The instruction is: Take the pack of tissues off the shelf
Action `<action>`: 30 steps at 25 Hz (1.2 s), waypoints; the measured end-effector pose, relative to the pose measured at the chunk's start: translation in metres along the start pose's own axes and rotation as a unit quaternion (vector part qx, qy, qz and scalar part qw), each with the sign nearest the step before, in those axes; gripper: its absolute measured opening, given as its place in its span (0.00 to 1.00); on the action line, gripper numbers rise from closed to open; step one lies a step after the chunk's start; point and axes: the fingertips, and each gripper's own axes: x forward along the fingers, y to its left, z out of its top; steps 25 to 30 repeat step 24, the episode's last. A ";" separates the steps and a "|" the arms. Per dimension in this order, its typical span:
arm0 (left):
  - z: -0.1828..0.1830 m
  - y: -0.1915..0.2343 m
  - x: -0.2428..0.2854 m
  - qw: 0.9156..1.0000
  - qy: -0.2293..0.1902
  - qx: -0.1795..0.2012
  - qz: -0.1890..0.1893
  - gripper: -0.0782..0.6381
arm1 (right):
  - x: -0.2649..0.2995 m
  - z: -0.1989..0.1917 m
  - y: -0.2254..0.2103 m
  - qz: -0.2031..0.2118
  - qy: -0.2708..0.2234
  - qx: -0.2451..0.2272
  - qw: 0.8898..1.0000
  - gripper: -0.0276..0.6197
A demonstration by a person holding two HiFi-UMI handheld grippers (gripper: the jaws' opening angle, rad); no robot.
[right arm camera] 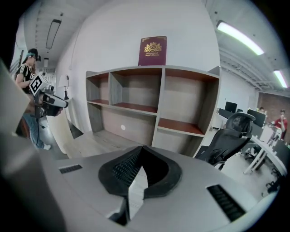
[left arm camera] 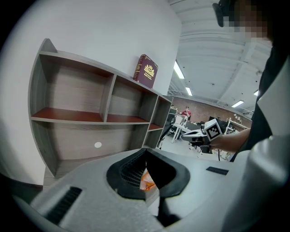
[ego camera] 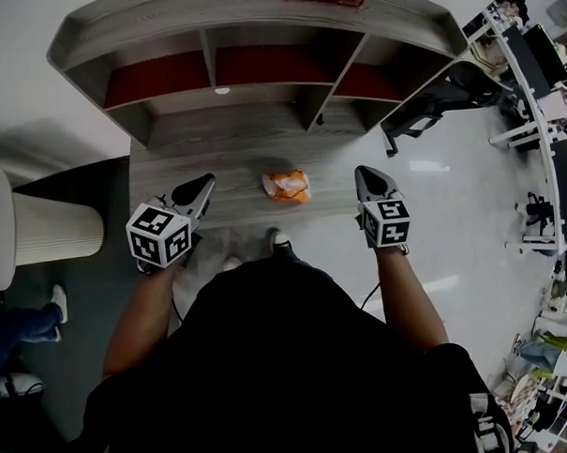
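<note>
In the head view, a person is holding the left gripper [ego camera: 199, 187] and the right gripper [ego camera: 368, 178] over the lowest board of a wooden shelf [ego camera: 261, 142]. The orange and white pack of tissues [ego camera: 286, 185] is lying on that board between them, touching neither.

In the left gripper view, the jaws are sitting closed and empty, with the pack showing beyond them.

In the right gripper view, the jaws are likewise pressing together, gripping nothing.

Grey wooden shelf unit [right arm camera: 156, 102] stood against a white wall [right arm camera: 104, 41]. Glossy white floor [ego camera: 452, 213]; black office chair [right arm camera: 235, 131]; strip lights [right arm camera: 238, 38] overhead.
</note>
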 end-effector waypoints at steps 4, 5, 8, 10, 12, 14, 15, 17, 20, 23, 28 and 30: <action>0.002 0.002 0.000 1.000 0.001 0.002 0.000 0.13 | -0.011 0.006 -0.003 -0.003 -0.008 0.029 1.000 0.06; 0.002 0.002 0.000 1.000 0.000 0.002 0.000 0.13 | -0.013 0.009 -0.003 -0.003 -0.012 0.032 0.999 0.06; 0.004 0.002 0.002 1.000 -0.005 0.004 0.001 0.13 | -0.018 0.013 -0.006 -0.005 -0.019 0.033 0.999 0.06; 0.004 -0.001 0.004 1.000 -0.005 0.005 0.000 0.13 | -0.020 0.011 -0.010 -0.008 -0.019 0.038 0.999 0.06; 0.006 -0.002 0.005 1.000 -0.005 0.007 -0.002 0.13 | -0.022 0.011 -0.013 -0.011 -0.019 0.042 0.999 0.06; 0.009 -0.001 0.006 1.000 -0.006 0.008 -0.003 0.13 | -0.023 0.015 -0.015 -0.012 -0.023 0.044 0.999 0.06; 0.010 -0.001 0.007 1.000 -0.007 0.009 -0.004 0.13 | -0.023 0.018 -0.014 -0.012 -0.025 0.045 0.999 0.06; 0.010 0.000 0.009 1.000 -0.004 0.008 -0.005 0.13 | -0.024 0.020 -0.014 -0.012 -0.028 0.046 0.998 0.06; 0.008 -0.001 0.011 1.000 0.003 0.007 -0.007 0.13 | -0.025 0.019 -0.015 -0.012 -0.024 0.047 0.999 0.06; 0.008 -0.003 0.011 1.000 0.005 0.007 -0.008 0.13 | -0.028 0.019 -0.015 -0.011 -0.021 0.048 0.999 0.06; 0.008 -0.004 0.011 1.000 0.005 0.007 -0.008 0.13 | -0.028 0.019 -0.015 -0.011 -0.021 0.048 0.999 0.06; 0.008 -0.004 0.011 1.000 0.005 0.007 -0.008 0.13 | -0.028 0.019 -0.015 -0.011 -0.021 0.048 0.999 0.06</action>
